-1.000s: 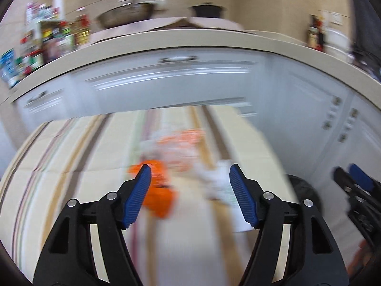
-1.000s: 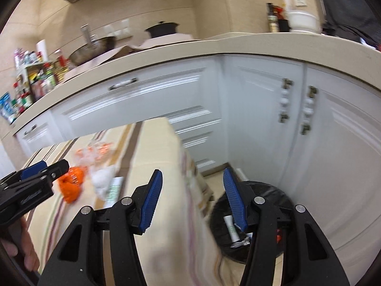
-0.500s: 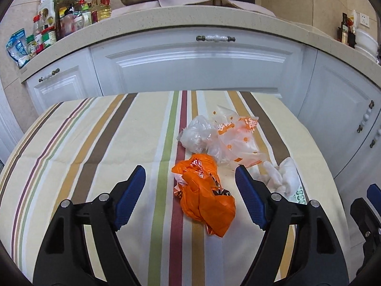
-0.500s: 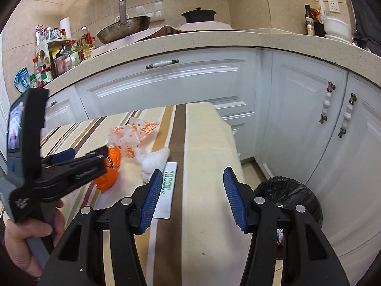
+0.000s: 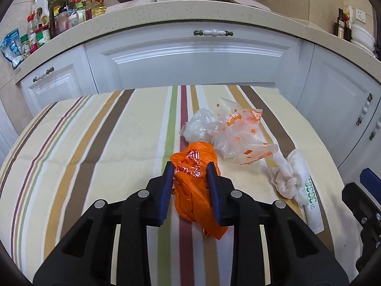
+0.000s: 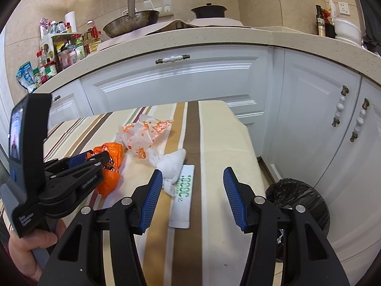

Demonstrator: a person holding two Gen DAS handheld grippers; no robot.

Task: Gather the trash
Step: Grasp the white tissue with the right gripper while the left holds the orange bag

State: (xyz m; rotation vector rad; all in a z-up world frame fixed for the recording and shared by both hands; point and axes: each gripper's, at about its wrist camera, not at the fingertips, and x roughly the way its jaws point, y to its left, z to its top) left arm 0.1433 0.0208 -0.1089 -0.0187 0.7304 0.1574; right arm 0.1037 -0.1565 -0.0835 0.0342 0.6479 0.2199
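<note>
A crumpled orange plastic bag [image 5: 193,183] [image 6: 112,155] lies on the striped tablecloth [image 5: 95,143]. My left gripper [image 5: 190,165] [image 6: 100,157] has it between its jaws, which are closing, with both blue pads pressing its sides. Behind it are a clear bag with orange print [image 5: 240,133] [image 6: 142,135] and a wad of clear plastic [image 5: 200,126]. To the right lie a knotted white tissue [image 5: 290,171] [image 6: 170,162] and a white paper sleeve with green print [image 5: 312,205] [image 6: 183,195]. My right gripper [image 6: 193,172] [image 5: 362,186] hovers open above the table's right side, holding nothing.
A bin with a black liner [image 6: 300,197] stands on the floor right of the table, beside white cabinet doors [image 6: 321,124]. The counter [image 5: 190,14] behind carries a pan, a pot and a rack of bottles. A hand [image 6: 31,245] holds the left gripper's handle.
The left gripper came forward and down over the orange bag and its jaws narrowed onto it. The right gripper swung left from over the bin to over the table.
</note>
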